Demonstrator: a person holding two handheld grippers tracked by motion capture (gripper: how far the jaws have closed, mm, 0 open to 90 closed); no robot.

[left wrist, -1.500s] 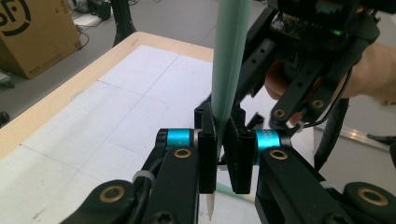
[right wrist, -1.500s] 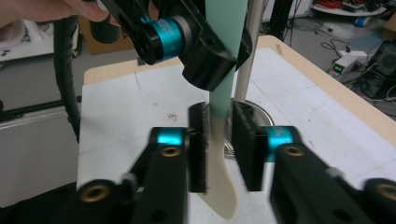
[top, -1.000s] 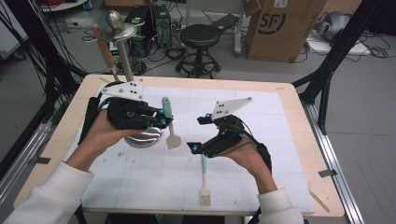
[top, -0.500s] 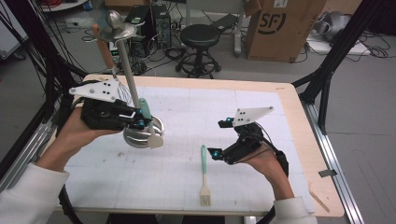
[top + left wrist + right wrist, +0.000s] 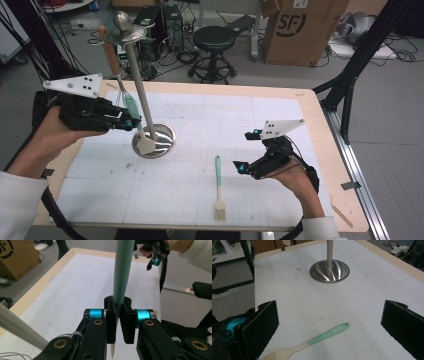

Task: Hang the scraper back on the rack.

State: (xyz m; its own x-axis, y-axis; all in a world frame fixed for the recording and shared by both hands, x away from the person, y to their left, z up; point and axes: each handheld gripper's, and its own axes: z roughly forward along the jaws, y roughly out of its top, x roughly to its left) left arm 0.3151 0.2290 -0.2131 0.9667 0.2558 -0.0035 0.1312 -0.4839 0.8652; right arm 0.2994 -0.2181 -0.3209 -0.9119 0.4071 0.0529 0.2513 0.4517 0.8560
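A small spatula (image 5: 136, 121) with a mint-green handle and a pale cream blade hangs in the left half of the high view, lifted above the table; the left gripper (image 5: 129, 121) clamps its handle, and in the left gripper view the two black jaws press tight on the green handle (image 5: 122, 272), the blade tip poking out below them. Just beside it stands a steel utensil stand (image 5: 154, 141), a round base with a tall pole; a wooden-handled whisk (image 5: 114, 65) seems to hang from its top, though the wires are hard to make out. Lower centre, a green-handled pastry brush (image 5: 218, 186) lies flat on the white table mat (image 5: 250, 125). The right gripper (image 5: 245, 150) hovers right of the brush, jaws spread wide, holding nothing.
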